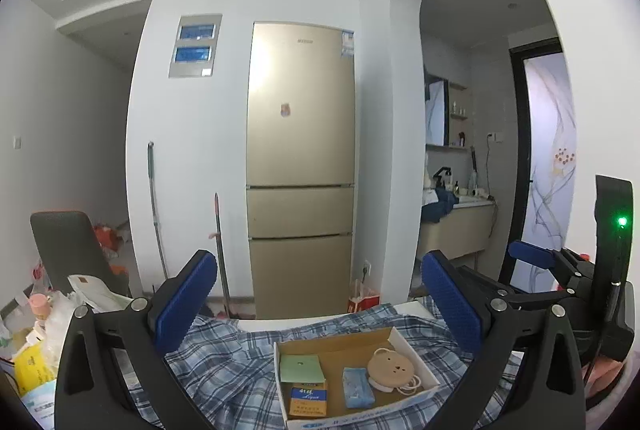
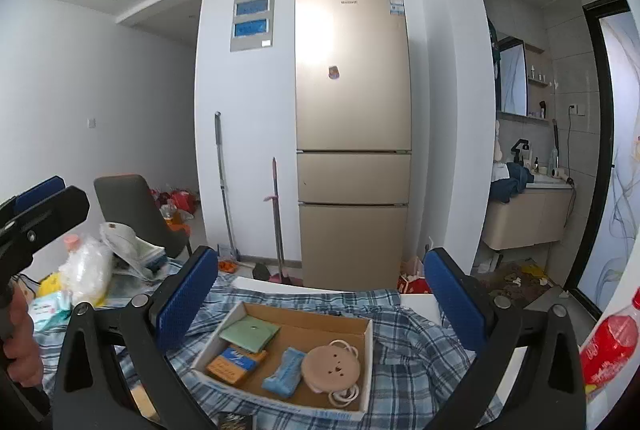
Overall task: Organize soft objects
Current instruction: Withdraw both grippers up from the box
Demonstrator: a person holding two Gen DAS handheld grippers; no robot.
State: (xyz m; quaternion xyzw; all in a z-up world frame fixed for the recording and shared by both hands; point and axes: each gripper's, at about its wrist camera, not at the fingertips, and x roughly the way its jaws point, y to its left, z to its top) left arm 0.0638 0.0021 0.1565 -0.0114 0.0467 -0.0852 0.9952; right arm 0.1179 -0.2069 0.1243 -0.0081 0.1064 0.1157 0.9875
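- Left wrist view: the left gripper (image 1: 320, 304) has its blue-padded jaws spread wide, with nothing between them.
- Right wrist view: the right gripper (image 2: 320, 296) is spread wide too, and it holds nothing.
- The soft blue and white checked cloth (image 2: 416, 342) lies crumpled on the white table (image 2: 420, 299), below and in front of both grippers. No pad touches it.
- A shallow open cardboard box (image 2: 362, 358) sits on top of the cloth.
- Inside the box lie a flat green paper square (image 2: 250, 330), a small orange and blue packet (image 2: 236, 362), a soft blue pack (image 2: 286, 372), and a round tan bear-face disc with a white cord (image 2: 332, 370).
- The green square rests partly on the orange packet. The blue pack is just beside the disc.
- To the left on the table is a heap of plastic bags and packs (image 2: 86, 266), with a pink-capped bottle (image 1: 40, 304) in it.
- A grey chair (image 2: 132, 210) stands behind that heap.
- At the right edge is a bottle with a red label (image 2: 610, 346).
- Straight ahead is a tall gold fridge (image 1: 300, 166) against a white wall (image 1: 192, 150). It has three doors.
- Two long-handled cleaning tools (image 2: 224, 182) lean on the wall beside the fridge.
- On the right, an arched opening (image 1: 408, 70) leads to a sink counter (image 2: 528, 218) with a mirror (image 2: 512, 78) above it.
- The floor near that counter has bits of litter (image 2: 520, 276) on it.
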